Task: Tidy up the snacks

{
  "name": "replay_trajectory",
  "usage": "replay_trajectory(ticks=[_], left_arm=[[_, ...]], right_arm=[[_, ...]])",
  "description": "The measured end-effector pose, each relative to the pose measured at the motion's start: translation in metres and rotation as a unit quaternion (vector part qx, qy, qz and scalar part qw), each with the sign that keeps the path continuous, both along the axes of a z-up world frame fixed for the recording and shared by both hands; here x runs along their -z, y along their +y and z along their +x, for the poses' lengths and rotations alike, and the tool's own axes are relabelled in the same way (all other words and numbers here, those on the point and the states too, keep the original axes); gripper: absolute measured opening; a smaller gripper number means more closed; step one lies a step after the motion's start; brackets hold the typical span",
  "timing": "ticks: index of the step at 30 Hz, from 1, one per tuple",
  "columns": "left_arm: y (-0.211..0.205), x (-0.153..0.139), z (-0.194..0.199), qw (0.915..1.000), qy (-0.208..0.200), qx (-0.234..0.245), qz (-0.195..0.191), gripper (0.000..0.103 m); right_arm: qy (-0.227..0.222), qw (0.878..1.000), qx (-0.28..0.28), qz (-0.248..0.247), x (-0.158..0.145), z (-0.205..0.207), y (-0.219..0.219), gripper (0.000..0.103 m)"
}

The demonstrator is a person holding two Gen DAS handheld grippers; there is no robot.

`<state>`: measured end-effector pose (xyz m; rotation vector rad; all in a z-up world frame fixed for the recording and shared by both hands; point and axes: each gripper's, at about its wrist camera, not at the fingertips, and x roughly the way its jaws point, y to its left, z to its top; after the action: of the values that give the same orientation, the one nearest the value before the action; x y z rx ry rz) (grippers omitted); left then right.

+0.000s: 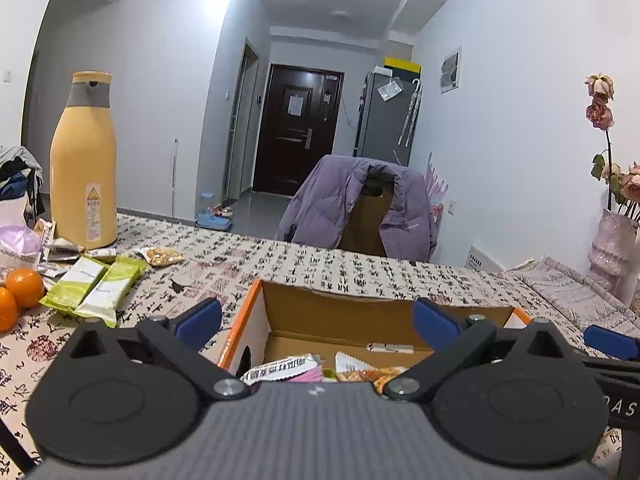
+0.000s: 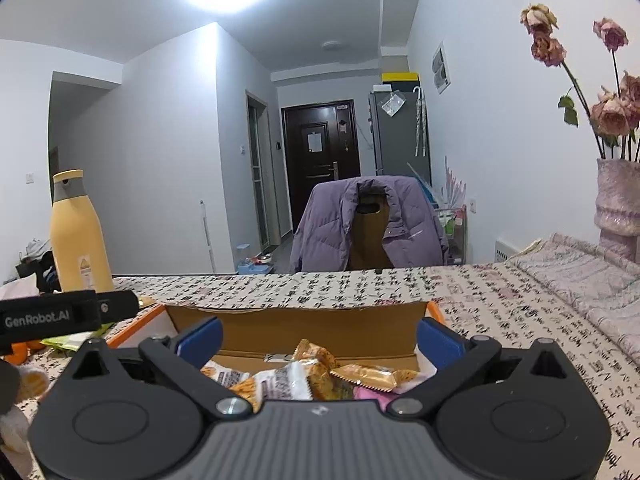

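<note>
Snack packets [image 2: 304,376] lie heaped in our cardboard box [image 2: 296,320] at six o'clock. Both our left gripper [image 1: 316,320] and right gripper [image 2: 318,338] hang released over it, grasping nothing; two green packets [image 1: 96,288] wait at nine o'clock

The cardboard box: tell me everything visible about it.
The box is an open-topped brown corrugated carton with orange outer edges and a whitish left side bearing a dark cut-out hole. It sits flat on the patterned tablecloth, directly ahead of both grippers. Inside lie loose snack packets: orange-gold wrappers, a white printed one, something pink. Both the left gripper and the right gripper stand open over its near side, holding nothing.
</note>
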<state>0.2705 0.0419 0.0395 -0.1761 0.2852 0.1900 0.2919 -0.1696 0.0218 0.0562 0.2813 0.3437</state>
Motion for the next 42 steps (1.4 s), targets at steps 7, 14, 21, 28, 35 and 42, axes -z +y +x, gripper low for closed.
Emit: replay_trajectory(ticks=[7,14,21,28,35,42], left_arm=[[-0.003,-0.017,-0.02,0.9995,-0.03,0.0,0.007,0.103],[-0.003,-0.02,-0.054,0.9993,-0.023,0.018,0.022,0.103],[0.001,-0.017,-0.104,0.9991,-0.018,0.036,0.015,0.103],[-0.004,-0.005,-0.157,0.9979,-0.01,0.06,0.025,0.103],[-0.005,0.009,-0.198,0.9964,0.003,0.083,0.011,0.103],[-0.005,0.025,-0.218,0.9953,0.026,0.093,-0.009,0.103]], right_arm=[[-0.011,1.0,0.013,0.018,-0.009,-0.006,-0.011,0.103],[-0.037,0.999,0.007,0.007,-0.028,-0.041,-0.017,0.103],[-0.033,0.999,-0.007,-0.012,-0.027,-0.093,-0.027,0.103],[-0.016,1.0,-0.017,-0.021,-0.013,-0.148,-0.039,0.103],[0.012,1.0,-0.017,-0.018,0.001,-0.183,-0.051,0.103],[0.039,0.999,-0.017,-0.02,0.018,-0.208,-0.055,0.103]])
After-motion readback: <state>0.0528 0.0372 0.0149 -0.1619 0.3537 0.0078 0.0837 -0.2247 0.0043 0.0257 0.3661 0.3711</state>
